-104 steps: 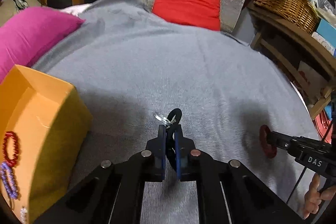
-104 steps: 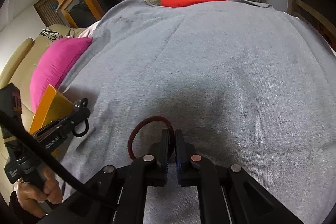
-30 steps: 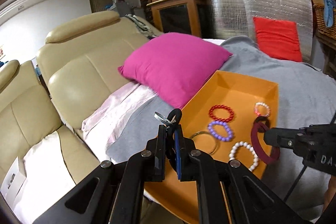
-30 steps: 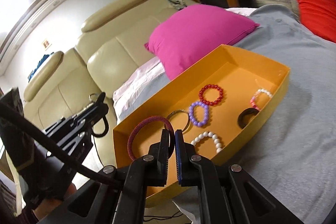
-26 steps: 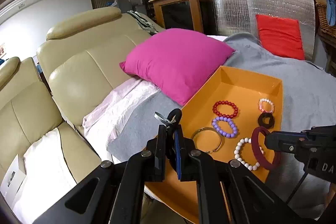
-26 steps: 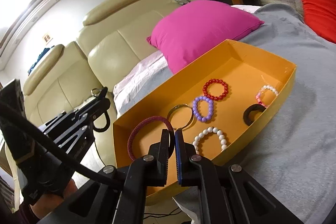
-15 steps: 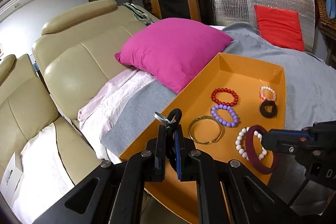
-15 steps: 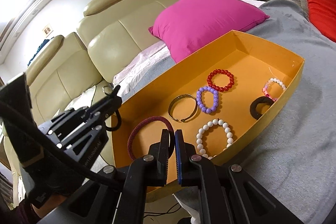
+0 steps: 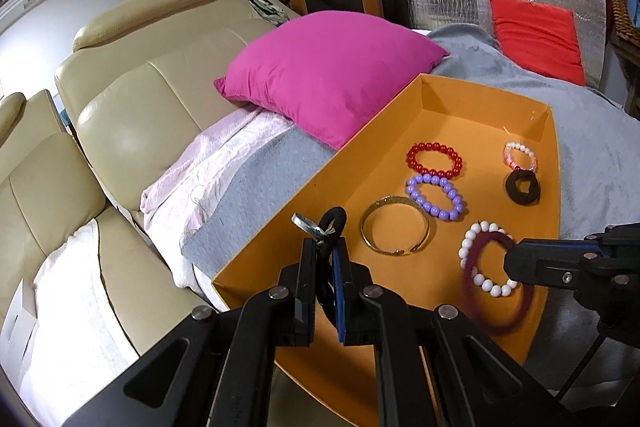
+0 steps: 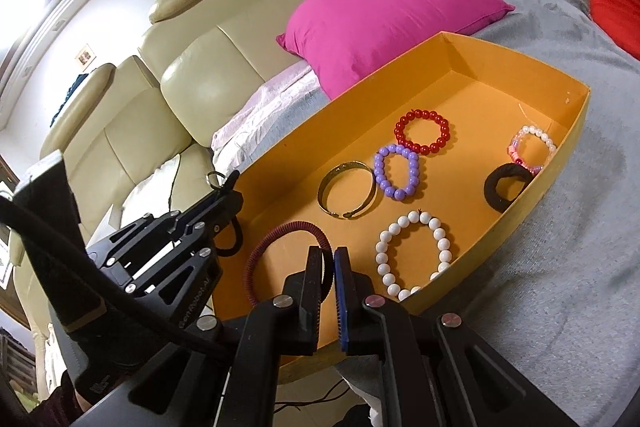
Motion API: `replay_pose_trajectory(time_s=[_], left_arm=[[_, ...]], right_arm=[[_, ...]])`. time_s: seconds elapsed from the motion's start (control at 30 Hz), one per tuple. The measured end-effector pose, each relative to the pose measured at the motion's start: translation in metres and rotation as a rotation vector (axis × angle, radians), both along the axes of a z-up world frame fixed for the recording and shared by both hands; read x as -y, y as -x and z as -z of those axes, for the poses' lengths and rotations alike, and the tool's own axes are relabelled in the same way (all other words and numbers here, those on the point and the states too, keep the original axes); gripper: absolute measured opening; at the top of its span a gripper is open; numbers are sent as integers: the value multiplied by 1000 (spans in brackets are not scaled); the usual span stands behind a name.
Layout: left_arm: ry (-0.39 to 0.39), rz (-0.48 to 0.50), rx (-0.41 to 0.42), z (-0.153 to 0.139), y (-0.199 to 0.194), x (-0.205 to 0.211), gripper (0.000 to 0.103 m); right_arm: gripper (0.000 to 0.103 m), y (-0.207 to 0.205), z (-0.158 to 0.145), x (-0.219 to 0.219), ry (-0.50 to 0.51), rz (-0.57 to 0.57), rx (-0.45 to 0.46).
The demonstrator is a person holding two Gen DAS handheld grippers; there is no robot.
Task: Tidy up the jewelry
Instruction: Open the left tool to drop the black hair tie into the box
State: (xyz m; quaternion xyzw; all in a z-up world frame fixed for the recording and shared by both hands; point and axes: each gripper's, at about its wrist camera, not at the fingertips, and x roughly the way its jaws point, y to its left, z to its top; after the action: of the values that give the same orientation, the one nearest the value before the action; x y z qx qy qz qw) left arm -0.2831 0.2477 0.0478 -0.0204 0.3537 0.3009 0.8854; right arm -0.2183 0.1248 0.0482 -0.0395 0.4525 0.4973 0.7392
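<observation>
The left gripper [image 9: 325, 255] is clamped on a black hair tie [image 9: 334, 223] bearing a metal ring, above the orange tray's [image 9: 436, 87] near corner. The right gripper [image 10: 329, 261] pinches a maroon bangle [image 10: 280, 231] over the tray's near end. Farther in lie a white bead bracelet [image 10: 416, 255], gold cuff [image 10: 347, 189], then purple beads [image 10: 396, 171] and red beads [image 10: 422, 131].

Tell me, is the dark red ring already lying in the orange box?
Not yet. The dark red ring is pinched in the shut right gripper, held over the orange box near the white bead bracelet.
</observation>
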Motion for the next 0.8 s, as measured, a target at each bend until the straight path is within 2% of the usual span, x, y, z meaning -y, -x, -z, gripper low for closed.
replay_pose_trajectory(time_s=[0.63, 0.67, 0.73, 0.8], left_arm=[[42, -41, -44, 17, -4, -12, 9], [42, -44, -47, 17, -5, -12, 11], [46, -47, -50, 18, -4, -12, 23], [35, -58, -46, 17, -3, -12, 42]], right_arm=[[10, -2, 8, -4, 20, -1, -33], [10, -2, 8, -4, 22, -2, -33], [10, -2, 8, -5, 26, -3, -31], [10, -1, 8, -4, 29, -5, -32]])
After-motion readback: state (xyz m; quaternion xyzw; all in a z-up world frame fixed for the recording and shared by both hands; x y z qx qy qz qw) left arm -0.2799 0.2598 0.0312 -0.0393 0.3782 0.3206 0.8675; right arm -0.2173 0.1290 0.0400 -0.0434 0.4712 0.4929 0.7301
